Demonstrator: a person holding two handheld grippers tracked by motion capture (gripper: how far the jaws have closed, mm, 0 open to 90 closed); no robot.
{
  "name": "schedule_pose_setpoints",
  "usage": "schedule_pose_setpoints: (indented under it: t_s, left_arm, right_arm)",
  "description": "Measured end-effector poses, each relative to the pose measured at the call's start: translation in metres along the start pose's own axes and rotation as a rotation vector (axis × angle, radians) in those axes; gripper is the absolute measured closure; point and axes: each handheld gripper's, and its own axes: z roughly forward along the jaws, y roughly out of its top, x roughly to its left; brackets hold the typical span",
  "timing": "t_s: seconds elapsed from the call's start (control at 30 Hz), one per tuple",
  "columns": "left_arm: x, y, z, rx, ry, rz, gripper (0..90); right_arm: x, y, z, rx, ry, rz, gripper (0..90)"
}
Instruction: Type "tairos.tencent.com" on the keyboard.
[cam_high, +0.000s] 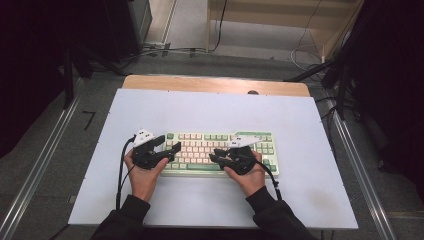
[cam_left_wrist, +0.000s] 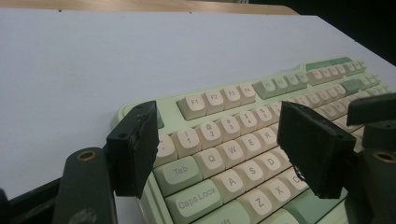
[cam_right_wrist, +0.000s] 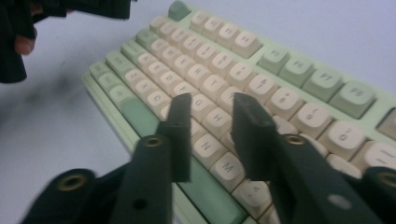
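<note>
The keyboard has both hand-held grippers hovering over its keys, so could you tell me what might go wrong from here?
The right hand-held gripper has its jaws partly open above closely packed letter keys, so a jaw could press or catch a neighbouring key. The left hand-held gripper stands wide open over the keyboard by its left end; a push there might slide the keyboard on the smooth white table, as nothing visibly holds it.

left gripper (cam_high: 167, 148): jaws wide apart, empty | right gripper (cam_high: 216, 155): jaws partly apart, empty | forearms low, angled inward
</note>
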Motion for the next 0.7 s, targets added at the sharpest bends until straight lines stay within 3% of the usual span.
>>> schedule_pose_setpoints:
  t_s: [0.2, 0.33, 0.7]
  left_arm:
    - [-0.002, 0.000, 0.000, 0.000, -0.013, 0.006, 31.1]
    - [-0.005, 0.000, -0.001, 0.006, -0.043, 0.026, 40.2]
    - [-0.014, -0.003, 0.000, 0.038, -0.123, 0.084, 80.3]
  right_arm:
    - [-0.010, 0.002, -0.012, -0.063, -0.057, 0.053, 31.2]
    - [-0.016, 0.000, -0.015, -0.062, -0.080, 0.075, 27.1]
    - [-0.023, -0.003, -0.022, -0.060, -0.093, 0.094, 28.7]
